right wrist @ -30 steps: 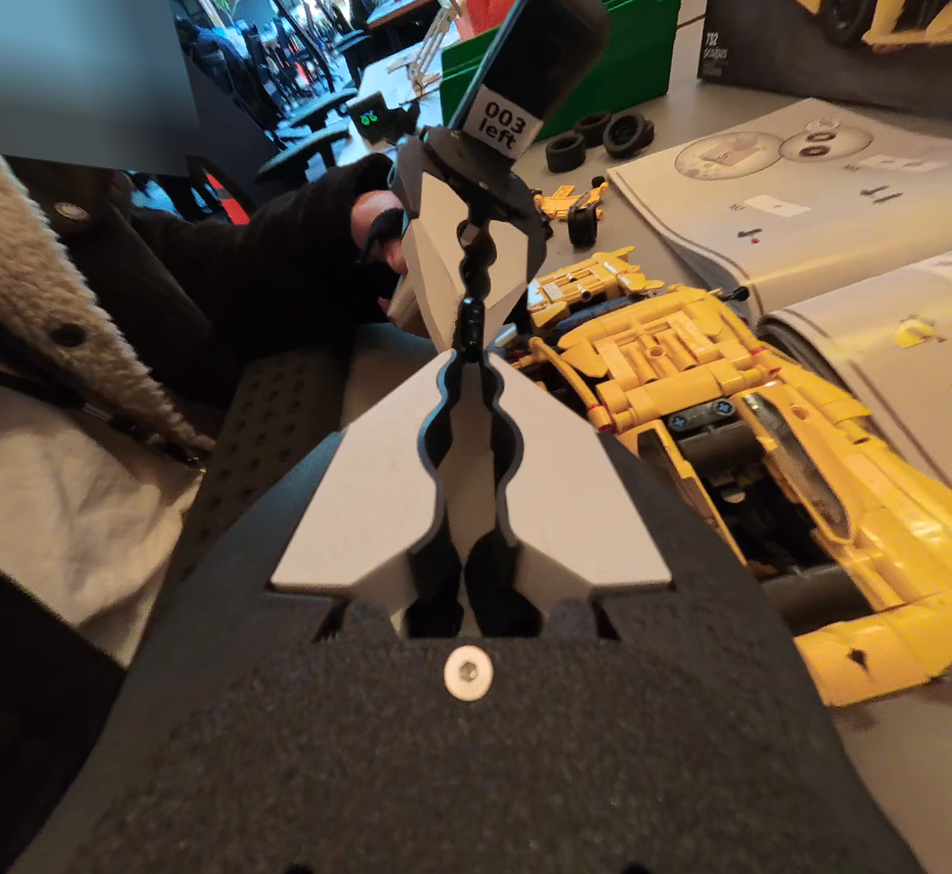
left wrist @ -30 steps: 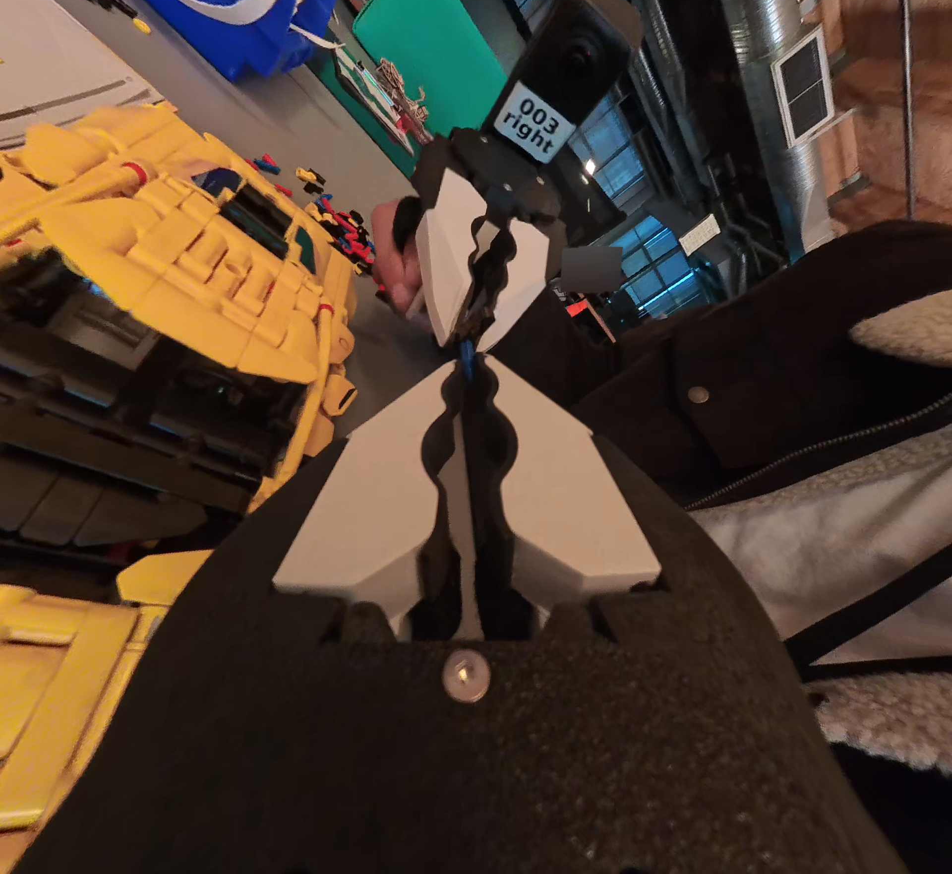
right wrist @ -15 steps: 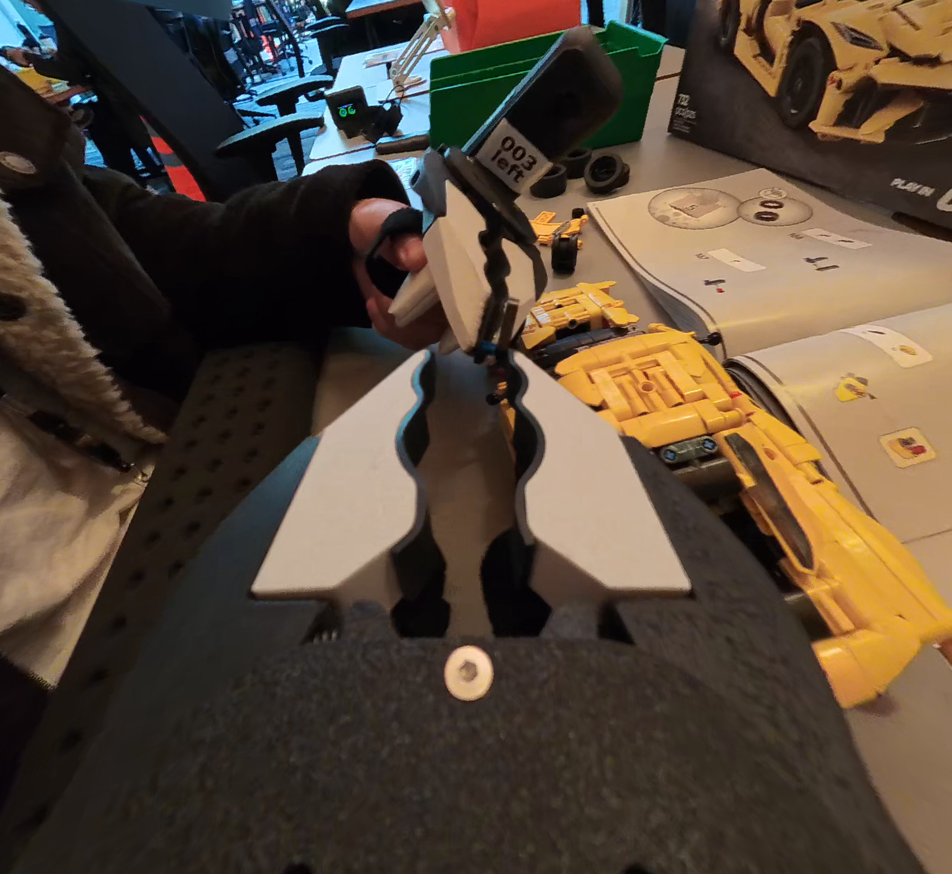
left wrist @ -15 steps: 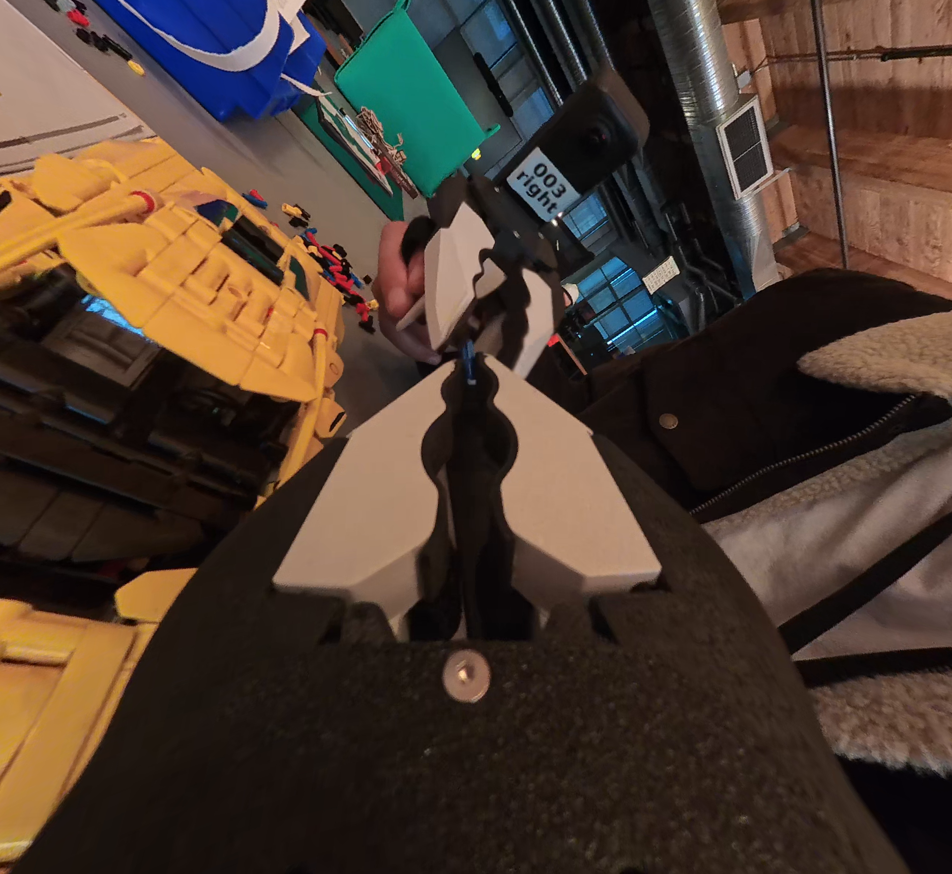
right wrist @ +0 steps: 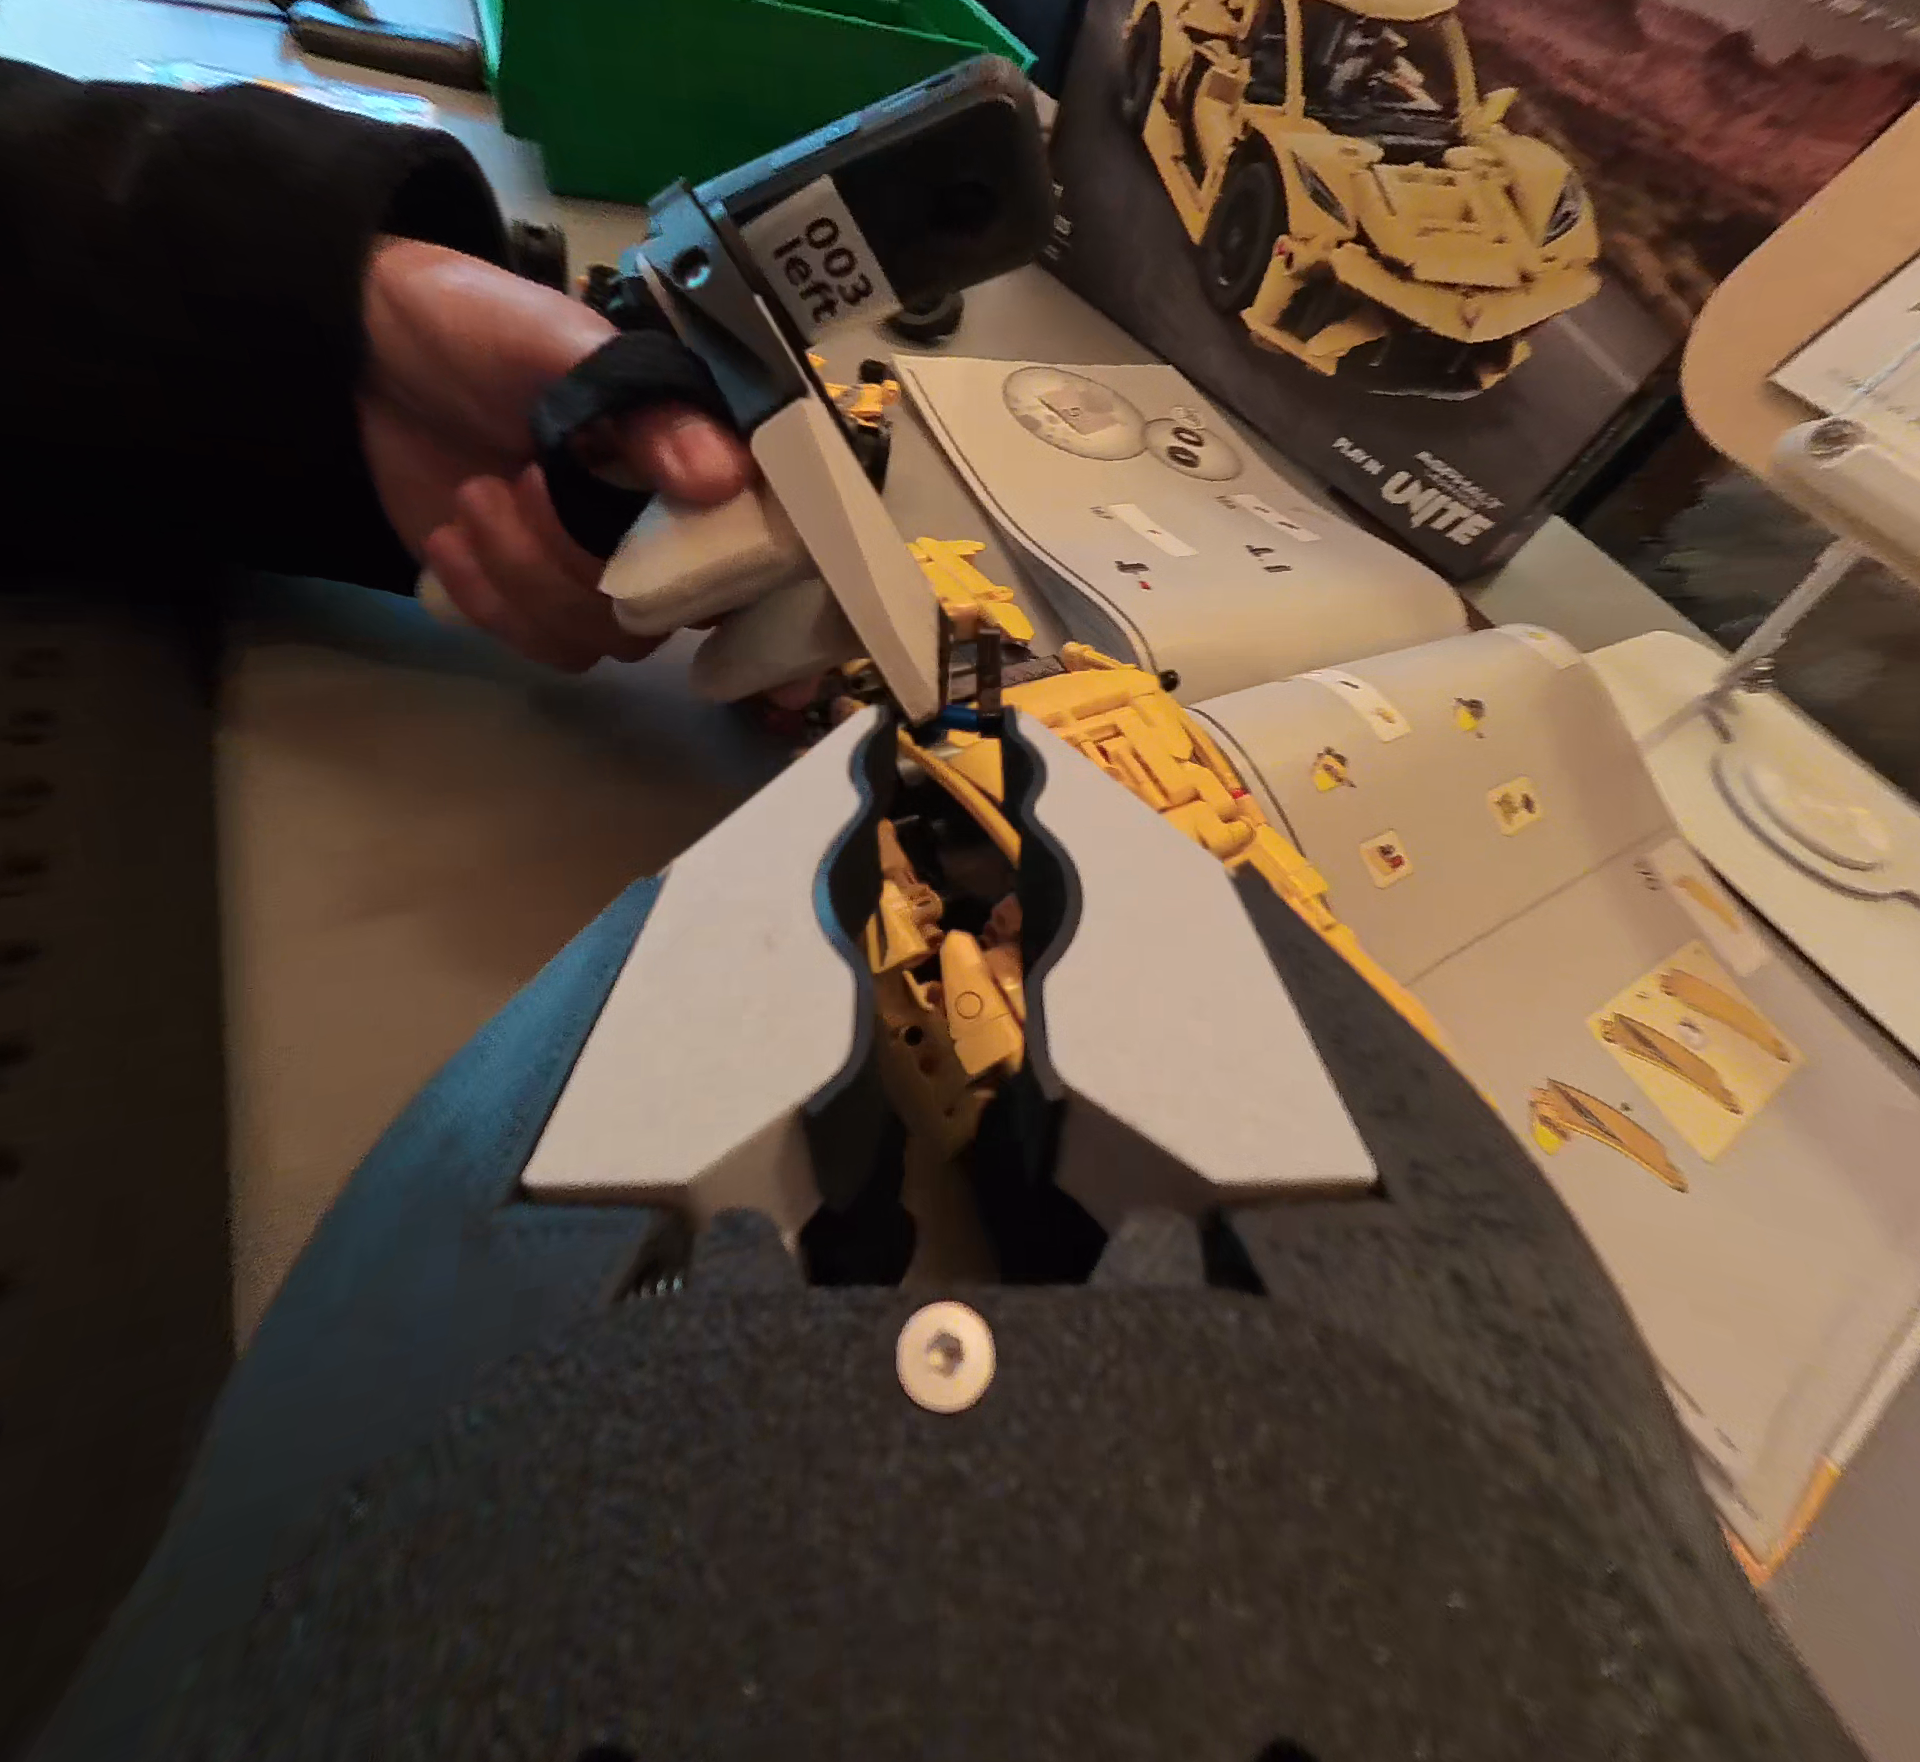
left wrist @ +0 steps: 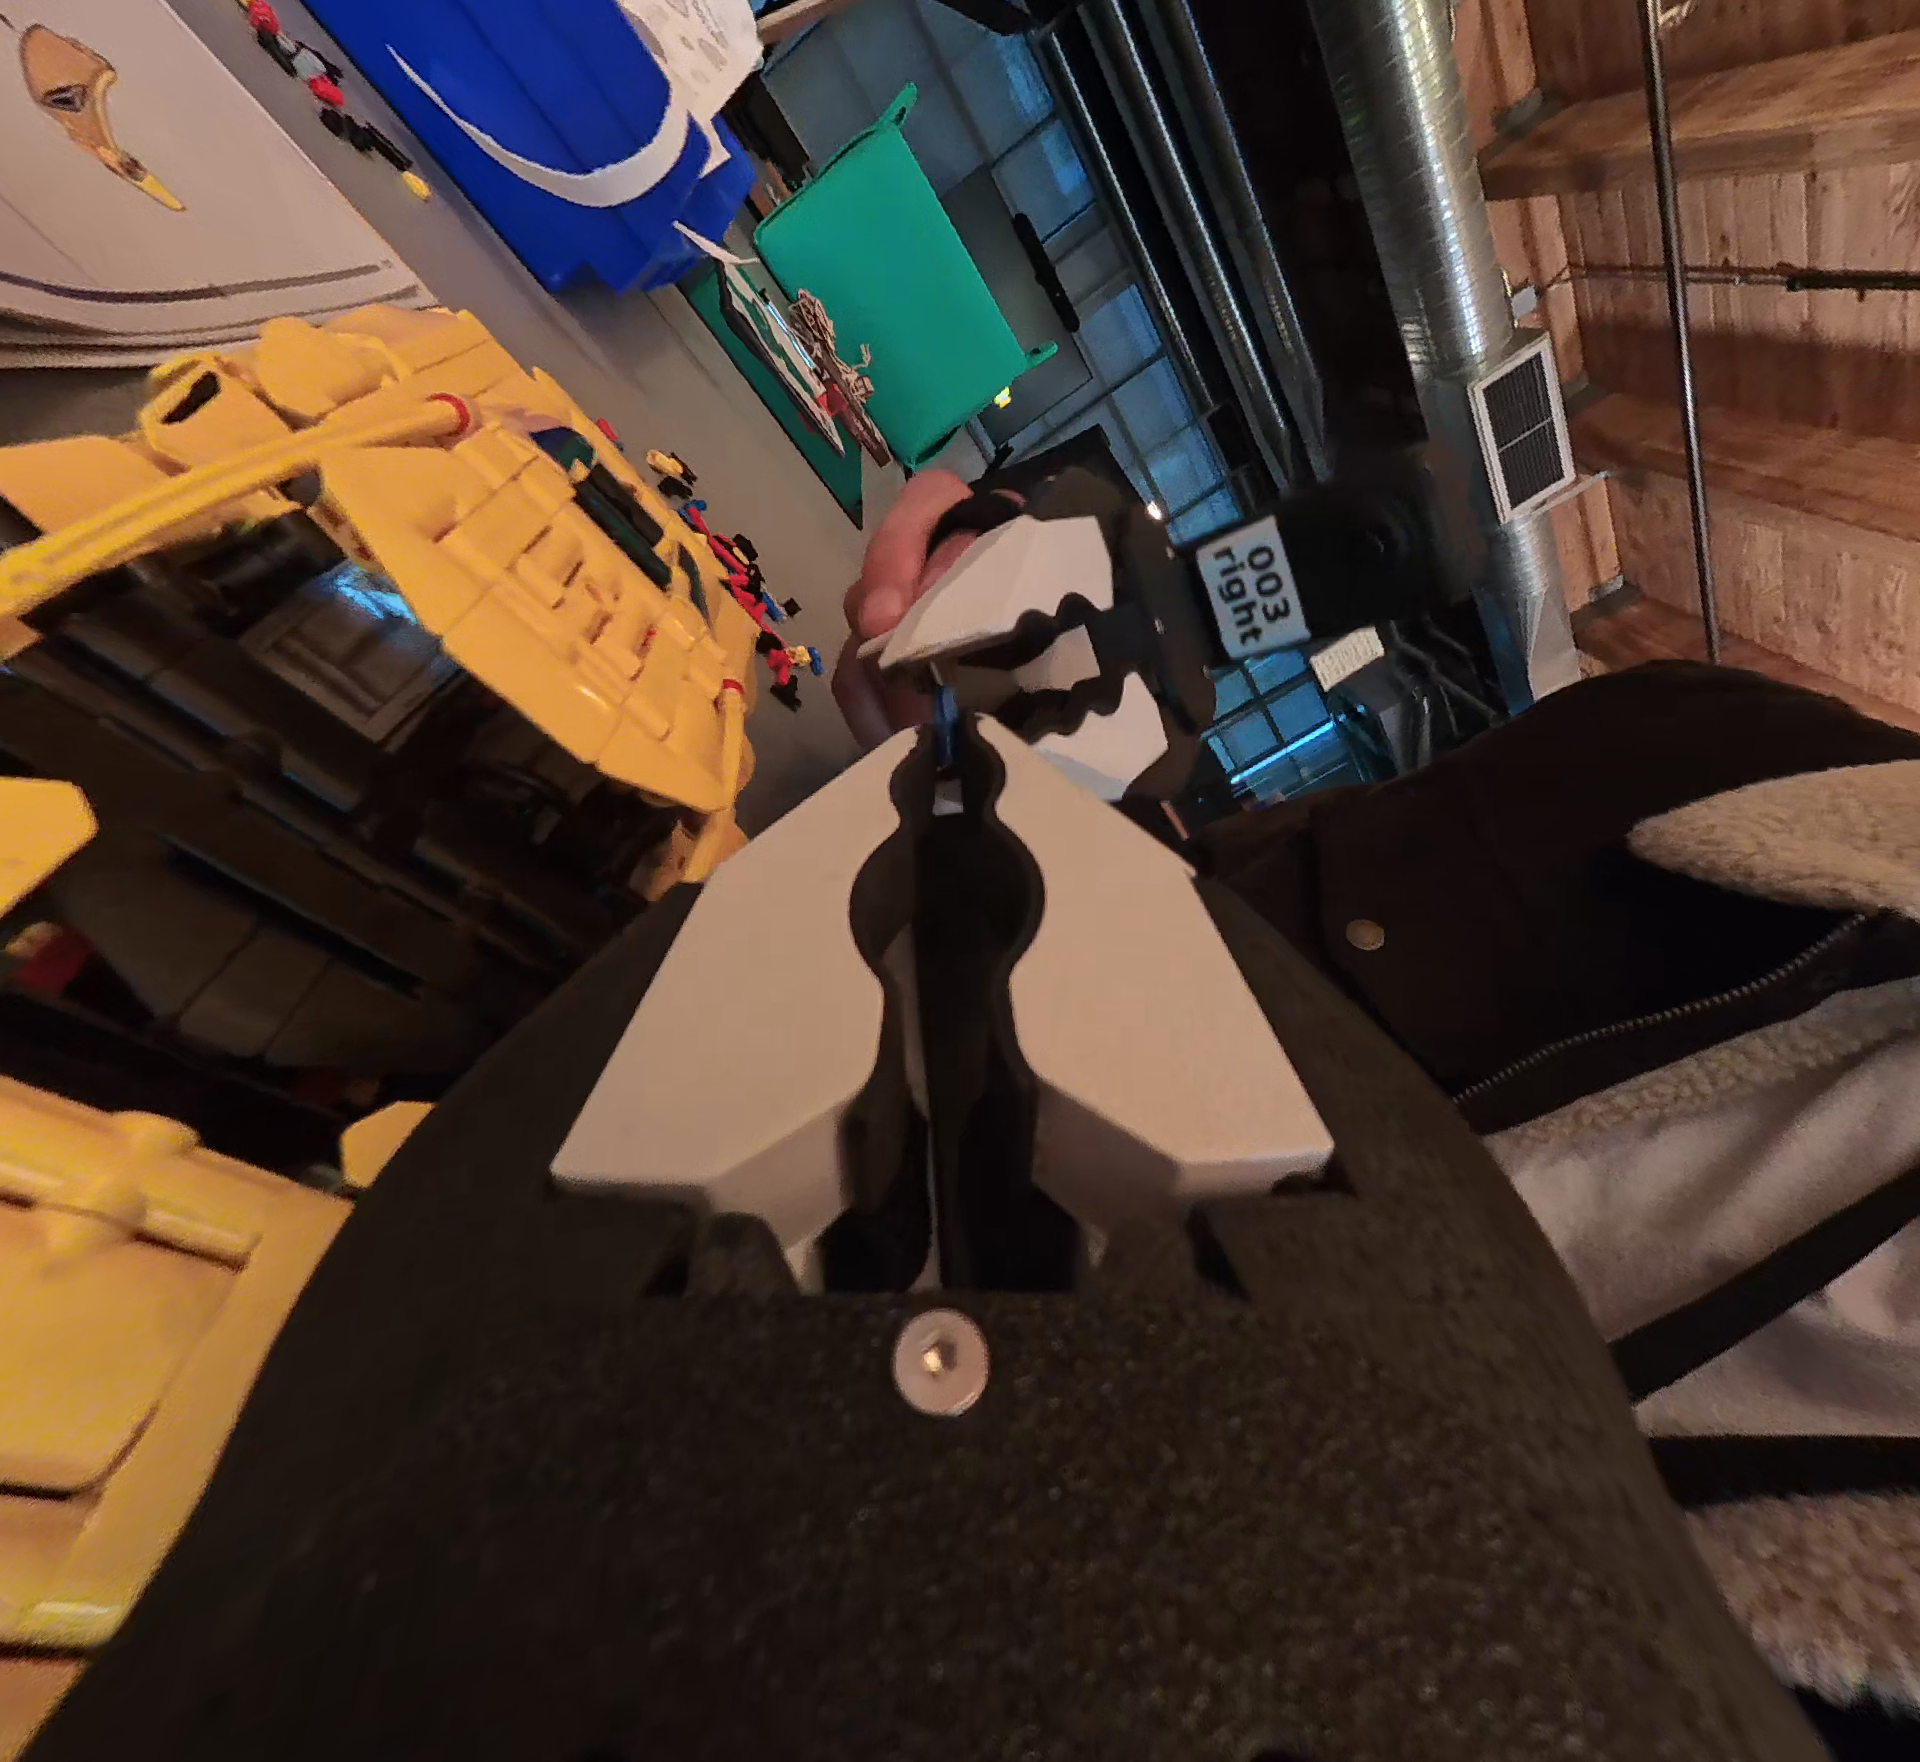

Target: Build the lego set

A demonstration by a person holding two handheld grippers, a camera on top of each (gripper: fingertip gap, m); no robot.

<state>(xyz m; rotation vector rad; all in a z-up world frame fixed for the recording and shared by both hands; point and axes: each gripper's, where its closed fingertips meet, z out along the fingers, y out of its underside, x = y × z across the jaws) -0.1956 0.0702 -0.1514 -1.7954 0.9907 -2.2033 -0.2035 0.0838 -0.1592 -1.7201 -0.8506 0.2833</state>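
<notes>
Yellow car [right wrist: 1132, 746] directly beyond the open right tool [right wrist: 940, 725]; bare table leftward.

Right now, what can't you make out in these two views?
- Blue pin: left wrist view, mostly buried between the left gripper's fingertips.
- Black part: right wrist view, tiny and blurred.
- Car: right wrist view, largely hidden behind the right gripper.

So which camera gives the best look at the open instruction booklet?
The right wrist view: the instruction booklet lies open beside the yellow car, its pages spread in plain sight. The left wrist view catches only a corner of its pages at the upper left edge, seen at a steep tilt.
</notes>
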